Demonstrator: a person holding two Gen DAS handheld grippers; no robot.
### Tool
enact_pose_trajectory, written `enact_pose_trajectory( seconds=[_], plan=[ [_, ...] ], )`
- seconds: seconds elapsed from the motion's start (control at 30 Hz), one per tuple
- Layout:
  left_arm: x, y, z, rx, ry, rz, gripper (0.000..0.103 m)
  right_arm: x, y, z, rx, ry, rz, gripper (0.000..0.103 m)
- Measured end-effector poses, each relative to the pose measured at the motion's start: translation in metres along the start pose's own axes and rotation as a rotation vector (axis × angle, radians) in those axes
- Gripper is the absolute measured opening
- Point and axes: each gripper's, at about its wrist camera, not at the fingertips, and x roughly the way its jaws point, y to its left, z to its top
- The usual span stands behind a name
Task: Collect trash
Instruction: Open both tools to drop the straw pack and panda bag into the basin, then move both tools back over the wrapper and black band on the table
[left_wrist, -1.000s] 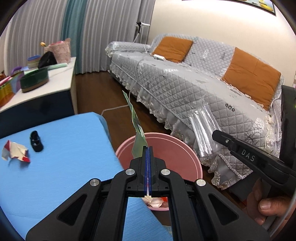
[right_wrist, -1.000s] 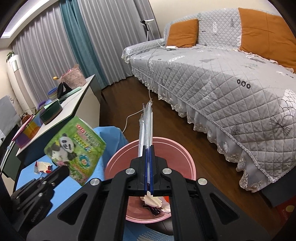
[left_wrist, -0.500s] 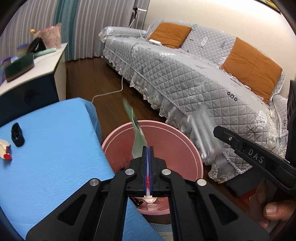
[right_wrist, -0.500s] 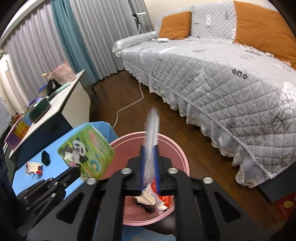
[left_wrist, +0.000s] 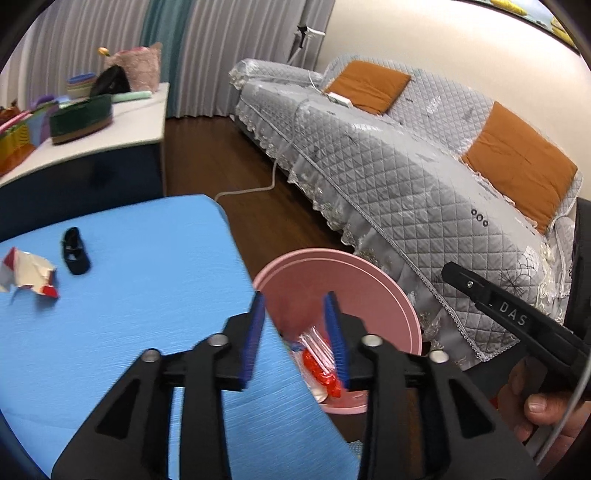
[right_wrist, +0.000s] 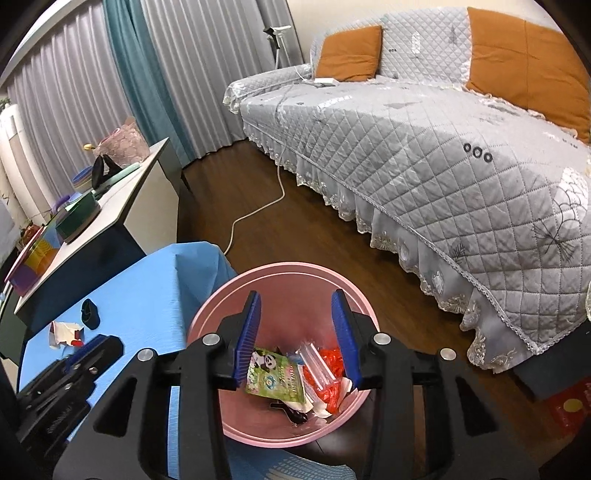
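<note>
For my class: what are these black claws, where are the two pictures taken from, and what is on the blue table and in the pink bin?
A person holds two hand-held grippers; each carries a camera looking along its fingers. One picture is from the left gripper, one from the right gripper. Both have just been opening and hold nothing. Below them is the pink bin, holding a panda wrapper, clear plastic and red scraps. On the blue table lie a crumpled wrapper and a small black object. A hand is visible holding the right gripper.
</note>
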Motion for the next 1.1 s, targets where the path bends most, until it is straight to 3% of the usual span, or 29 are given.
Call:
enact_pose_trajectory(
  seconds=[0.17, 0.43, 0.87, 1.1],
  plan=[
    [-0.031, 0.019, 0.002, -0.018, -0.057, 0.035, 0.043, -0.010, 0.017, -0.004, -0.015, -0.038, 0.000, 0.042],
    [-0.069, 0.066, 0.003, -0.068, -0.162, 0.133, 0.047, -0.016, 0.067, -0.017, -0.079, -0.049, 0.094, 0.042],
    [-0.083, 0.167, -0.006, -0.232, -0.208, 0.309, 0.047, 0.001, 0.150, -0.037, -0.182, -0.041, 0.206, 0.042],
    [-0.072, 0.206, -0.010, -0.301, -0.198, 0.355, 0.047, 0.016, 0.191, -0.049, -0.225, -0.022, 0.277, 0.042]
  ],
)
